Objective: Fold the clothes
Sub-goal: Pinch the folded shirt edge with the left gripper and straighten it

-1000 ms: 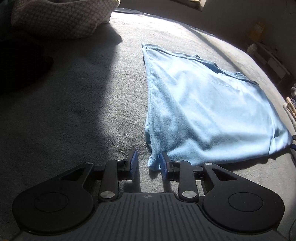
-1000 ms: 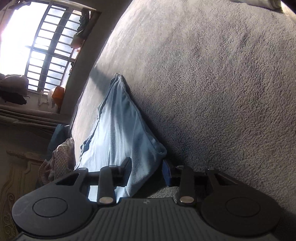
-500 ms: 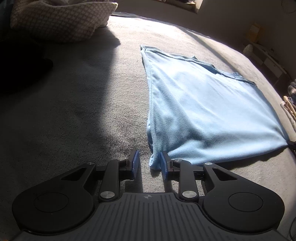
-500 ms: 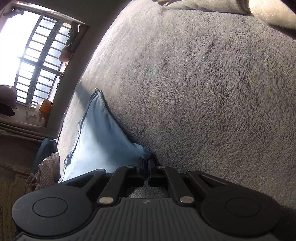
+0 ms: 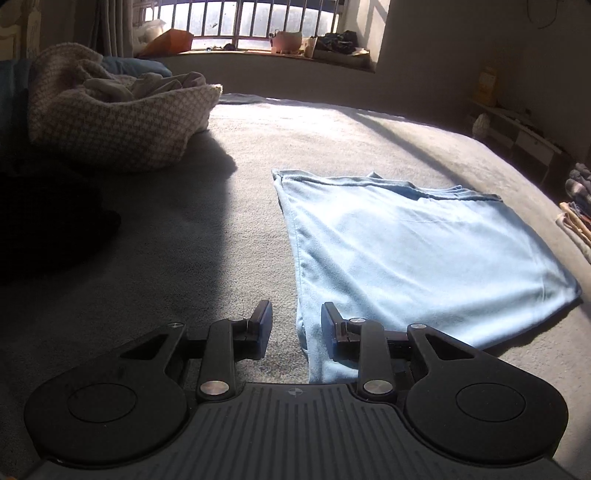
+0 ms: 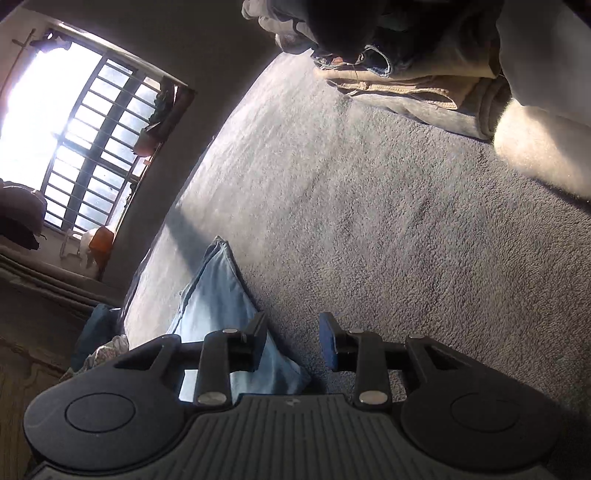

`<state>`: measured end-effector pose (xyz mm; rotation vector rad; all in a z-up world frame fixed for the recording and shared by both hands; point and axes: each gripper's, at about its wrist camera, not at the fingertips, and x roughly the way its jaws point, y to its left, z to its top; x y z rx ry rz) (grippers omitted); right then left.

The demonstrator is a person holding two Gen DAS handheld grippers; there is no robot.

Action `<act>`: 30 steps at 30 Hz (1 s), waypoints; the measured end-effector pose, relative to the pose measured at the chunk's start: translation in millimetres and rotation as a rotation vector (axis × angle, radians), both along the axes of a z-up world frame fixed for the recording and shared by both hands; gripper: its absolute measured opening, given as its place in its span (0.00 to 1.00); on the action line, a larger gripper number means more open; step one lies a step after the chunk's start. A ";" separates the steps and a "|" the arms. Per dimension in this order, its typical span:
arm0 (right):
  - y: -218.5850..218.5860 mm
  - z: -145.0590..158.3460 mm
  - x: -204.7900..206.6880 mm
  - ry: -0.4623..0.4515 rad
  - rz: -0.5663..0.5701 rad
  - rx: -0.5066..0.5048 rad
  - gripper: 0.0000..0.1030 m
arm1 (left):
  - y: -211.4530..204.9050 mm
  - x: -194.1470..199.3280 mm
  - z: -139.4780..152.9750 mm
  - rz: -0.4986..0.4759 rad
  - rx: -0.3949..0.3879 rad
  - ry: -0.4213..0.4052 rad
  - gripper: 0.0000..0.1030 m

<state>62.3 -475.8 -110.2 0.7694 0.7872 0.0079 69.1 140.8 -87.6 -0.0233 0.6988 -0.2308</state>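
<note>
While one light-blue folded garment (image 5: 413,254) lies flat on the grey bed cover (image 5: 192,236), the left gripper (image 5: 295,326) hangs at its near left corner, jaws apart, cloth between them. Right gripper (image 6: 293,341) jaws also apart, empty, at another corner. One checked blanket (image 5: 110,122) far left.

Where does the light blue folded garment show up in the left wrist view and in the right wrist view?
Left wrist: the blue garment fills centre-right, its near corner between the open fingers of the left gripper.
Right wrist: it lies lower left, partly behind the left finger of the open right gripper.
Shared landmark: the barred window.
</note>
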 end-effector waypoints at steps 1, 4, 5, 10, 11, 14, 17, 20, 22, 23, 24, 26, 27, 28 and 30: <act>21.3 6.4 7.9 -0.011 0.076 -0.078 0.33 | -8.5 1.5 -0.4 -0.035 0.014 -0.003 0.28; 86.4 18.3 28.2 -0.061 0.297 -0.280 0.32 | -35.8 6.6 -8.6 -0.135 0.055 0.016 0.28; 103.1 17.5 33.7 -0.079 0.353 -0.308 0.31 | -38.1 6.5 -13.3 -0.143 0.064 0.032 0.28; 105.0 -7.7 39.9 -0.040 0.379 -0.354 0.28 | -23.0 -1.1 -39.0 -0.094 0.075 0.135 0.28; 93.8 -12.9 37.2 -0.026 0.356 -0.350 0.27 | -14.5 -4.1 -37.0 -0.074 0.057 0.149 0.28; 63.0 -24.0 29.5 0.005 0.290 -0.325 0.17 | 5.1 -12.4 -32.1 -0.030 0.054 0.164 0.29; 43.5 -19.1 22.9 -0.002 0.202 -0.296 0.18 | 20.2 -20.4 -24.8 -0.012 0.023 0.158 0.29; 31.3 -17.7 22.6 -0.010 0.137 -0.250 0.19 | 24.5 -23.6 -18.7 -0.006 -0.023 0.126 0.29; 27.5 -16.9 22.3 -0.018 0.110 -0.216 0.19 | 16.6 -19.5 -18.8 -0.039 -0.016 0.119 0.29; 28.0 -16.8 22.2 -0.016 0.108 -0.208 0.19 | 10.7 -17.3 -21.1 -0.070 -0.007 0.121 0.29; 29.3 -16.8 22.2 -0.012 0.109 -0.204 0.19 | 4.3 -14.9 -23.9 -0.106 0.003 0.124 0.29; 31.7 -16.8 22.2 -0.004 0.112 -0.196 0.20 | -3.9 -12.1 -29.8 -0.137 0.017 0.123 0.29; 31.4 -16.5 21.3 -0.001 0.109 -0.195 0.20 | -5.7 -11.4 -32.2 -0.147 0.024 0.114 0.29; 30.4 -16.0 20.0 0.000 0.106 -0.195 0.20 | -6.6 -10.9 -34.4 -0.158 0.031 0.100 0.22; 28.6 -15.2 17.5 0.003 0.098 -0.196 0.20 | -8.4 -13.5 -34.1 -0.185 0.092 0.054 0.03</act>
